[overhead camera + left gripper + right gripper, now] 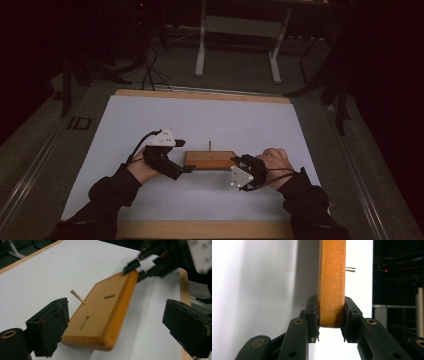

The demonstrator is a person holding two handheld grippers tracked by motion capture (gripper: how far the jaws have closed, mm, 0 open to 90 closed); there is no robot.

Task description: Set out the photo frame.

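A flat wooden block is at the middle of the white table surface, with a thin metal pin standing up from it. My right gripper is shut on the block's right end; in the right gripper view its pads press both faces of the block. My left gripper is open at the block's left end. In the left gripper view its jaws stand wide on either side of the block without pressing it, and the pin leans up from the top face.
The white sheet lies on a wood-edged table. A white-legged frame and cables are on the dark floor beyond the far edge. Sleeved forearms come in from the bottom corners.
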